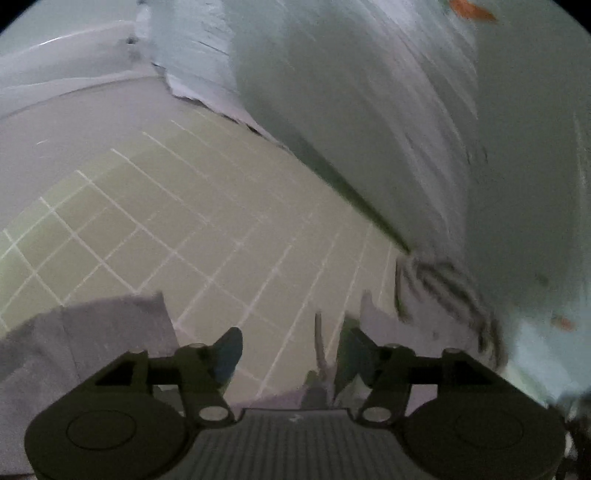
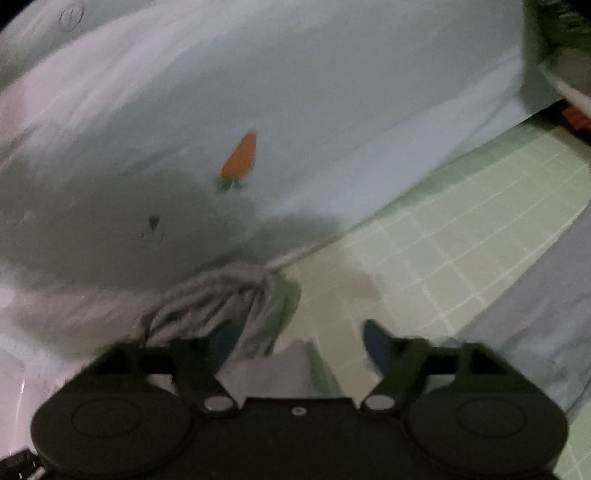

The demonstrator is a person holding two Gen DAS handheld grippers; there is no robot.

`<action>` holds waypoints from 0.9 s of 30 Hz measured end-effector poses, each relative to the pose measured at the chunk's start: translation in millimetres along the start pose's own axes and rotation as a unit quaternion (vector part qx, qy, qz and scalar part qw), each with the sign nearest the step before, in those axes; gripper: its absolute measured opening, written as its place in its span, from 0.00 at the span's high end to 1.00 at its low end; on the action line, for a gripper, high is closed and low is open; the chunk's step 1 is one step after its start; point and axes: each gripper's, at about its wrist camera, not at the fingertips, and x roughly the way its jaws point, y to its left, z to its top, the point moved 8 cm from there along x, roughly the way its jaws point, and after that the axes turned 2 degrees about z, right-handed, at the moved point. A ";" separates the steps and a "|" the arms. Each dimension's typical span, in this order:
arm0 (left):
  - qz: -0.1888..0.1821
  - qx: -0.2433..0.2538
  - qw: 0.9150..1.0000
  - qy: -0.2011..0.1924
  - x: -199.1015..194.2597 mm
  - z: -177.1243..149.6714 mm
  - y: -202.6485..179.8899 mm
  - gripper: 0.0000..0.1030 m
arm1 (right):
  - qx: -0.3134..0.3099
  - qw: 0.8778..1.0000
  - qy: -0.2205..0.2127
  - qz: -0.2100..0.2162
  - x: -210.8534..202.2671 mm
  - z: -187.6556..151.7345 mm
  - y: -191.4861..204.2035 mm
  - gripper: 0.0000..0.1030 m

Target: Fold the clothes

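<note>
The garment (image 2: pixel 314 92) is pale blue-white, printed with a small orange carrot (image 2: pixel 240 157) with a green top, and a second orange patch (image 1: pixel 471 9) shows in the left wrist view. Its hem band (image 2: pixel 214 291) is grey and ribbed (blurred). The mat (image 1: pixel 184 221) beneath is light green with a white grid of lines. A folded cloth (image 1: pixel 85 343) is grey-lilac. Both tongs are black, their fingertips (image 2: pixel 376 343) dark blue.

Pale garment (image 1: pixel 369 110): smeared by motion blur, cut off at the top and right edges.
Striped hem (image 1: pixel 443 295): blurred, weave unreadable.
Carrot print (image 2: pixel 240 157): soft-edged.
Dark specks (image 2: pixel 153 221): too small to identify.
Grey cloth (image 1: pixel 92 339): cut off at the left edge.
Red object (image 2: pixel 576 118): clipped at the right edge, unidentifiable.
</note>
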 end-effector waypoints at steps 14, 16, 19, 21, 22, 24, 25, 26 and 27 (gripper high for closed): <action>-0.022 0.076 0.996 0.037 38.4 -14.7 -45.7 0.45 | -0.001 0.996 0.084 0.020 72.8 -32.0 2.3 0.64; -0.034 0.077 0.996 0.035 36.5 -15.1 -54.8 0.46 | -0.005 0.996 0.091 0.027 71.7 -33.7 4.7 0.77; -0.051 0.076 0.996 0.024 25.9 -17.7 -65.3 0.42 | -0.012 0.996 0.083 0.039 62.0 -31.9 7.4 0.95; -0.054 0.073 0.996 0.024 20.8 -21.9 -67.0 0.35 | -0.009 0.996 0.069 0.049 50.6 -28.6 7.4 0.96; -0.053 0.072 0.996 0.025 19.1 -24.0 -67.4 0.35 | -0.006 0.997 0.062 0.053 44.2 -26.9 6.9 0.96; -0.053 0.070 0.996 0.027 17.1 -27.6 -67.6 0.35 | -0.006 0.997 0.053 0.055 32.9 -24.6 4.3 0.96; -0.054 0.069 0.996 0.028 16.7 -29.1 -67.7 0.35 | -0.005 0.997 0.050 0.056 27.7 -24.2 3.0 0.96; -0.058 0.068 0.995 0.031 17.2 -30.3 -68.8 0.35 | -0.003 0.997 0.048 0.057 24.3 -23.3 3.2 0.96; -0.060 0.070 0.995 0.034 17.6 -31.4 -69.9 0.35 | -0.001 0.997 0.046 0.058 21.0 -23.1 2.9 0.96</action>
